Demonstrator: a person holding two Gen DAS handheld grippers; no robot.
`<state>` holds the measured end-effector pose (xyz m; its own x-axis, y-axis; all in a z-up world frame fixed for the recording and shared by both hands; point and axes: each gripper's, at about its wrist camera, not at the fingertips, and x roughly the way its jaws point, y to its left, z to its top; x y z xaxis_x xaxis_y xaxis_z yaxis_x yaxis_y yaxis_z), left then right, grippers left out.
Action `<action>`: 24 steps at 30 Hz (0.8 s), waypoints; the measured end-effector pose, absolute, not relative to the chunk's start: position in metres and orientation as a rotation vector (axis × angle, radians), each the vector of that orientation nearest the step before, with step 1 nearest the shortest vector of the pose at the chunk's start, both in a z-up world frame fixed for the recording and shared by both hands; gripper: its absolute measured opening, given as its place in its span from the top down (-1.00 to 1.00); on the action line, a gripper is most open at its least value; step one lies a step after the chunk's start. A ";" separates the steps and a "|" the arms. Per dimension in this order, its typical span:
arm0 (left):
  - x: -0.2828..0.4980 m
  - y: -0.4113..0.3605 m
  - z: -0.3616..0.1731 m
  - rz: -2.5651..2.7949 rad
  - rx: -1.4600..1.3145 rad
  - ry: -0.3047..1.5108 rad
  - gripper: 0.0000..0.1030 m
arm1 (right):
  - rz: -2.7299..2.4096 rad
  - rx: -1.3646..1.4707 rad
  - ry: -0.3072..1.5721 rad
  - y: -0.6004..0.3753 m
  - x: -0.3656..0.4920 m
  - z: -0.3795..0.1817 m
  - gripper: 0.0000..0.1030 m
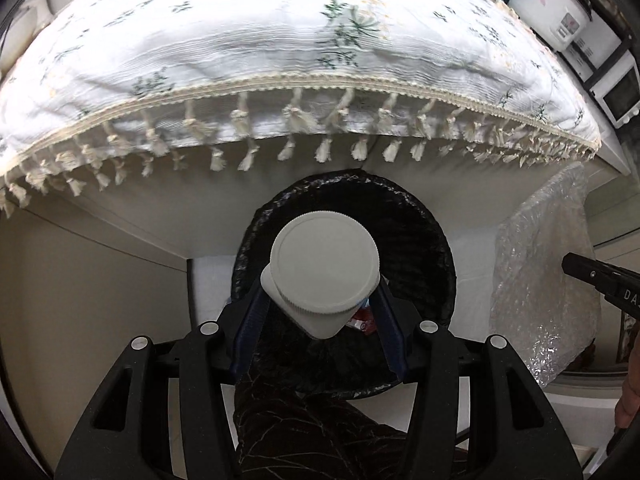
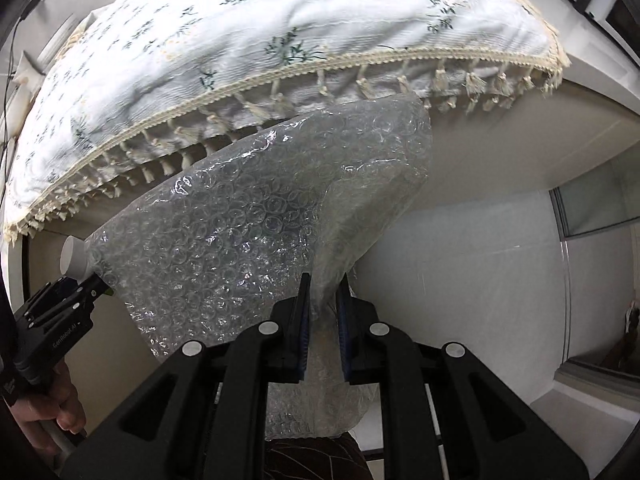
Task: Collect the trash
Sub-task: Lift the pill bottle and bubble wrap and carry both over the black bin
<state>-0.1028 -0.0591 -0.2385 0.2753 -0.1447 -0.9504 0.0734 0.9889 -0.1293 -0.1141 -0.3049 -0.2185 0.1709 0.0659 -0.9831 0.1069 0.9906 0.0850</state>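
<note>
Left hand-held gripper (image 1: 320,308) clamps bottle (image 1: 322,276) above bin (image 1: 432,248).

The left hand-held gripper (image 1: 320,312) fills the lower middle of its own view, its blue-padded fingers (image 1: 251,328) closed against a white bottle (image 1: 324,272). The right hand-held gripper (image 2: 322,320), low centre in its view, pinches a sheet of bubble wrap (image 2: 256,216) between near-shut fingers (image 2: 304,320). A bare hand (image 2: 44,420) (lower left corner) grips the left handle.
</note>
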 end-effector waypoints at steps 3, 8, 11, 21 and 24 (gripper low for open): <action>-0.101 -0.064 -0.240 -0.160 -0.061 1.280 -0.14 | -0.035 0.147 1.403 -0.303 -0.113 -0.220 0.79; -0.098 -0.062 -0.236 -0.163 -0.060 1.265 -0.45 | -0.036 0.148 1.404 -0.298 -0.111 -0.224 0.78; -0.097 -0.053 -0.231 -0.152 -0.070 1.255 -0.63 | -0.033 0.143 1.403 -0.291 -0.108 -0.227 0.78; -0.100 -0.012 -0.222 -0.061 -0.082 1.253 -0.89 | 0.009 0.115 1.443 -0.238 -0.097 -0.256 0.77; -0.101 0.001 -0.227 -0.034 -0.085 1.278 -0.89 | 0.047 0.078 1.457 -0.220 -0.094 -0.263 0.76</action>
<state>-0.1015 0.0014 -0.2270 0.2890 -0.0728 -0.9546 -0.0214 0.9964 -0.0825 -0.0936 -0.2200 -0.2634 0.1137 0.0792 -0.9904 0.0155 0.9966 0.0814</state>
